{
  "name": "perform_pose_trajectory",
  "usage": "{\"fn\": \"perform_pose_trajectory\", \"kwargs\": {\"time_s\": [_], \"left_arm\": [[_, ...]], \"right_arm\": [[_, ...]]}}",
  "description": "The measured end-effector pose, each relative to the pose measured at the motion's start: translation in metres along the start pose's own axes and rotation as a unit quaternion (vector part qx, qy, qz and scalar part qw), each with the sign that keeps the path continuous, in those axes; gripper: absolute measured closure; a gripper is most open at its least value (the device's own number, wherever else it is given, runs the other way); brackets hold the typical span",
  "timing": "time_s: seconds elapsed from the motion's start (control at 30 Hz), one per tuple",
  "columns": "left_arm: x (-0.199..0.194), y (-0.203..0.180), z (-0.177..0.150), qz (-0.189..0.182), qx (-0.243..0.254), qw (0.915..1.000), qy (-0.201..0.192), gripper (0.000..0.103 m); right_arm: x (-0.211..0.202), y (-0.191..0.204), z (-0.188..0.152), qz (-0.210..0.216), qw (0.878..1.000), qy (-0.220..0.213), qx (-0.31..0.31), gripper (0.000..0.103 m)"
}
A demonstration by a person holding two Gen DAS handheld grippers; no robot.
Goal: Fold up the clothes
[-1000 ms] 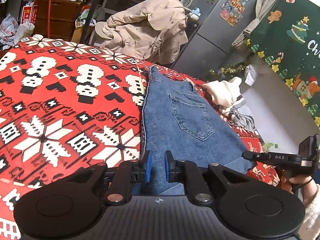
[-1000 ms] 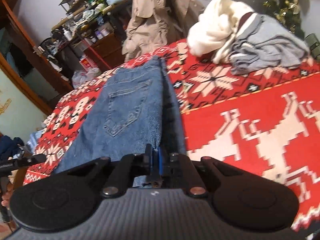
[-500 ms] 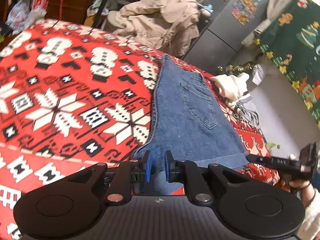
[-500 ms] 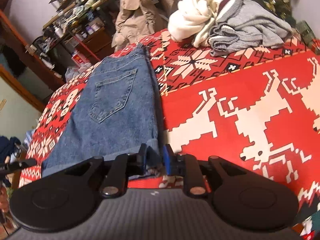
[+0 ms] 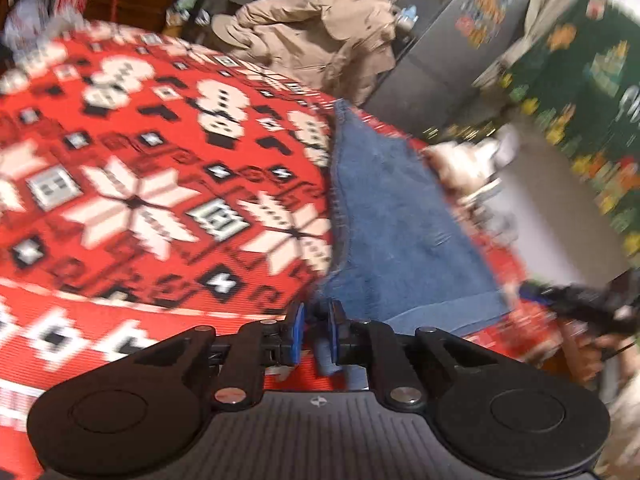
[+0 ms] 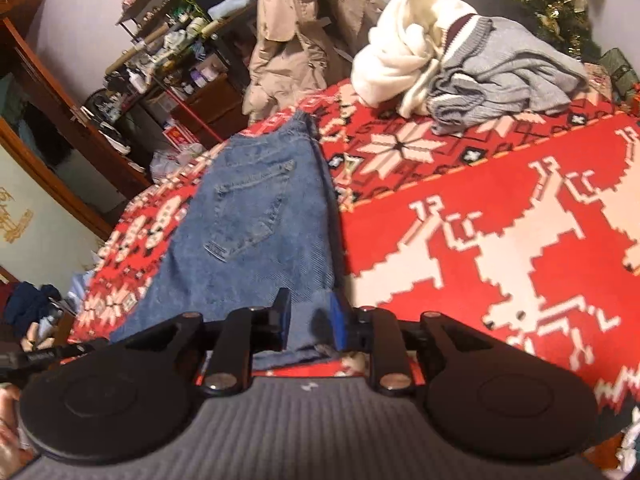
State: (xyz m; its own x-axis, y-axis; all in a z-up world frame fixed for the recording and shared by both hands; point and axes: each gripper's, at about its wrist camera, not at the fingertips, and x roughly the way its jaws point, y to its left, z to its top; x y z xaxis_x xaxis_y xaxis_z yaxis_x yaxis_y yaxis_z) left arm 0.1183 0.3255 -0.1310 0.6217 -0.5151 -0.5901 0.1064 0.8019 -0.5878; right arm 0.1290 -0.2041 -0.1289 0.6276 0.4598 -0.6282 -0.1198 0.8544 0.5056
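1. Between the blue pads of the left gripper (image 5: 315, 334) sits a bunched corner of the jeans (image 5: 394, 220); the jaws stand a little apart, and the blurred left wrist view does not settle whether they pinch the cloth or merely straddle it
2. At the right gripper (image 6: 308, 320) the jaws stand wide apart, released, with the hem of the jeans (image 6: 256, 240) lying loose in the gap
3. Beyond both grippers the jeans lie folded lengthwise on the red patterned blanket (image 6: 500, 216), back pocket (image 6: 254, 204) facing up; only the sharper right wrist view shows the pocket stitching clearly
4. Only the right wrist view shows the heap of white and grey knitwear (image 6: 460, 64) in full, at the far edge of the blanket, well apart from the jeans
5. Only the left wrist view shows the green Christmas hanging (image 5: 580, 92), while a beige coat (image 5: 320, 44) shows behind the blanket in both
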Motion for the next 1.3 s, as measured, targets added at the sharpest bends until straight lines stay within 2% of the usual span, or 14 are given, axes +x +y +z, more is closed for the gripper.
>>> {"fn": "perform_pose_trajectory", "kwargs": {"time_s": [0.03, 0.1, 0.2, 0.33, 0.43, 0.53, 0.57, 0.77, 0.93, 1.07, 1.17, 1.3], "left_arm": [[0.001, 0.006, 0.0, -0.025, -0.016, 0.9995, -0.003, 0.09], [0.003, 0.017, -0.001, -0.07, -0.046, 0.9965, -0.008, 0.077], [0.009, 0.027, -0.002, -0.093, -0.061, 0.9937, -0.014, 0.075], [0.023, 0.024, -0.002, -0.073, -0.045, 0.9962, 0.012, 0.076], [0.026, 0.028, -0.005, -0.085, -0.067, 0.994, 0.019, 0.079], [0.024, 0.024, -0.004, -0.072, -0.047, 0.9963, 0.004, 0.097], [0.023, 0.022, -0.005, -0.072, -0.041, 0.9965, -0.006, 0.099], [0.016, 0.029, -0.012, -0.066, -0.06, 0.9952, -0.041, 0.099], [0.006, 0.028, -0.022, -0.08, -0.079, 0.9916, -0.063, 0.095], [0.007, 0.023, -0.025, -0.112, -0.091, 0.9877, -0.061, 0.083], [0.009, 0.016, -0.026, -0.114, -0.083, 0.9887, -0.05, 0.083], [0.008, 0.019, -0.022, -0.149, -0.131, 0.9788, -0.052, 0.083]], "right_arm": [[0.0, 0.001, 0.001, 0.003, 1.0, -0.002, -0.002, 0.076], [0.004, 0.003, 0.005, 0.004, 1.0, -0.004, -0.016, 0.073], [0.011, 0.002, 0.009, 0.0, 0.999, -0.011, -0.044, 0.072], [0.012, -0.007, 0.009, -0.001, 0.998, -0.036, -0.054, 0.071], [0.008, -0.005, 0.003, 0.004, 0.997, -0.051, -0.06, 0.071], [0.004, 0.001, -0.007, 0.015, 0.996, -0.06, -0.071, 0.067], [0.005, 0.003, -0.01, 0.015, 0.996, -0.06, -0.072, 0.067], [0.012, 0.01, -0.027, 0.01, 0.996, -0.062, -0.064, 0.068], [0.011, 0.034, -0.037, 0.032, 0.993, -0.068, -0.094, 0.068], [0.026, 0.08, -0.052, 0.063, 0.983, -0.035, -0.168, 0.068], [0.044, 0.119, -0.068, 0.096, 0.971, -0.011, -0.219, 0.068], [0.062, 0.162, -0.087, 0.114, 0.95, -0.009, -0.289, 0.066]]}}
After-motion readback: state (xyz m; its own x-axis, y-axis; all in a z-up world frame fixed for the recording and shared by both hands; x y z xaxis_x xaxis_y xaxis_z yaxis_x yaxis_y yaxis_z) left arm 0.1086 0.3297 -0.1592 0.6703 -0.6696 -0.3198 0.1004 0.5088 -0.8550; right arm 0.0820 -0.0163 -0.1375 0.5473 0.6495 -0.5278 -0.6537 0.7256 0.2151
